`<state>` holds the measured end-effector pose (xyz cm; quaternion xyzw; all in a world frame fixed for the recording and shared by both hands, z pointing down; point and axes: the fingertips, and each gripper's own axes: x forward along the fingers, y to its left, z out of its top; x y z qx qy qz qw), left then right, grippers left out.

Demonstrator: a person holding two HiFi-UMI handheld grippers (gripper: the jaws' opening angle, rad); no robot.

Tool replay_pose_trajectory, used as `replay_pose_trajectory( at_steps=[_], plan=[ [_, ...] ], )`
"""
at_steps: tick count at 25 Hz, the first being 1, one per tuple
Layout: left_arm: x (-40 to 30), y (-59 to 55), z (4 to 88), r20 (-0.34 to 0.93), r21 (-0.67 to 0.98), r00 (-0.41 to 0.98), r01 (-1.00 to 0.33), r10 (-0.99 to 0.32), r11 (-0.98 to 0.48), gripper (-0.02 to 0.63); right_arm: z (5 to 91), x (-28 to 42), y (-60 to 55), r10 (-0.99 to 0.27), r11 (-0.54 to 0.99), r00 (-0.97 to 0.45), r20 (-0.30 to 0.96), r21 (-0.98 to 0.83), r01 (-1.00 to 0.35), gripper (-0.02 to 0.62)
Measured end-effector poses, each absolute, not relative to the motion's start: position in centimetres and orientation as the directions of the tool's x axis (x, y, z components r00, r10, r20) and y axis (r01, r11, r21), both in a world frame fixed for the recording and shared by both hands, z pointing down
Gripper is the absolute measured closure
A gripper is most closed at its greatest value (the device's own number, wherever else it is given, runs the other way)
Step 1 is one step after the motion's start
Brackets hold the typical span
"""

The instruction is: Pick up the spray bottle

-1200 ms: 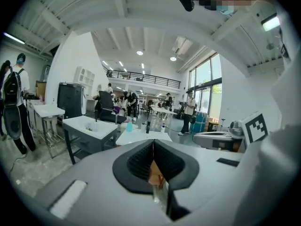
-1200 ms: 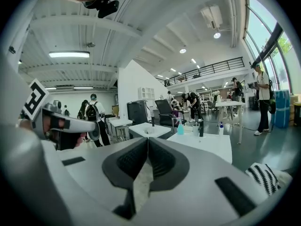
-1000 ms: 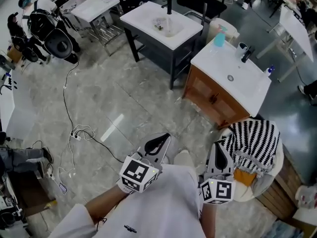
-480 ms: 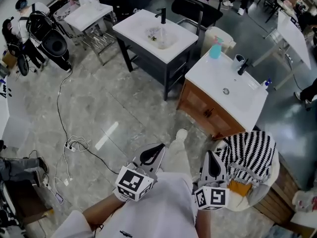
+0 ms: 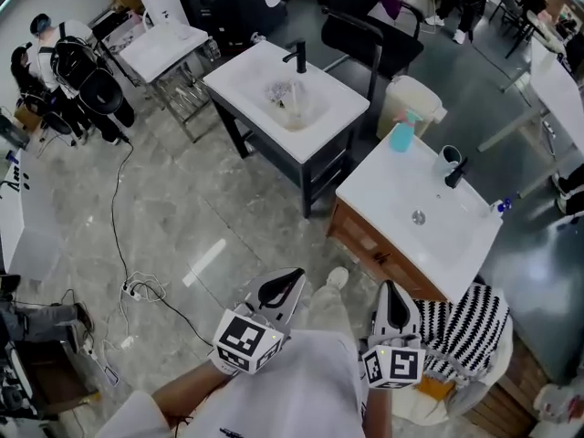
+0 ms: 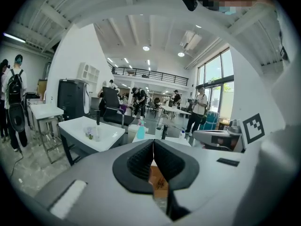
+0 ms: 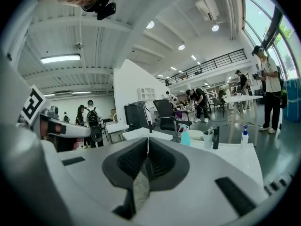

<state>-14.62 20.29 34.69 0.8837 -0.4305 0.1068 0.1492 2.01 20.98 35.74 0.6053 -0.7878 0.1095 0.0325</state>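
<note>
The teal spray bottle [image 5: 401,135] stands at the far corner of a white vanity top [image 5: 392,194] on a wooden cabinet. It also shows small and far ahead in the left gripper view [image 6: 140,132] and the right gripper view [image 7: 185,136]. My left gripper [image 5: 290,282] is held low in front of me over the floor, well short of the vanity, jaws shut and empty. My right gripper [image 5: 393,292] is beside it, near the vanity's front edge, also shut with nothing in it.
On the vanity are a cup [image 5: 447,156], a black faucet [image 5: 454,173] and a small blue-capped bottle [image 5: 498,206]. A dark-framed sink table [image 5: 283,99] stands to the left behind it. A basket with striped cloth [image 5: 467,322] sits at my right; cables [image 5: 137,286] lie on the floor at my left.
I have walked forward, so the vanity and the spray bottle are nearer and lower in the head view. Both grippers travelled along with me and stayed shut.
</note>
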Motion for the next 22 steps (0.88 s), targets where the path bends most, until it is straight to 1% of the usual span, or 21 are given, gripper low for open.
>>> replay_pose_trajectory(
  at_steps=[8, 13, 17, 22],
  plan=[
    [-7.6, 6.4, 33.9, 0.32, 0.157, 0.618, -0.782, -0.718, -0.603, 0.6, 34.6, 8.5, 7.2, -0.95, 0.25, -0.266, 0.161, -0.115, -0.961, 0.589],
    [-3.8, 0.2, 33.7, 0.31, 0.156, 0.621, -0.78, -0.72, -0.606, 0.6, 34.7, 11.8, 0.8, -0.948, 0.256, -0.272, 0.163, -0.11, -0.96, 0.589],
    [-2.3, -3.1, 33.5, 0.315, 0.156, 0.609, -0.79, -0.728, -0.593, 0.6, 34.3, 13.1, -2.9, -0.946, 0.269, -0.29, 0.149, -0.147, -0.952, 0.589],
    [-1.9, -6.1, 33.3, 0.313, 0.18, 0.599, -0.8, -0.738, -0.573, 0.601, 34.7, 13.4, -6.3, -0.943, 0.269, -0.288, 0.165, -0.126, -0.955, 0.589]
  ],
)
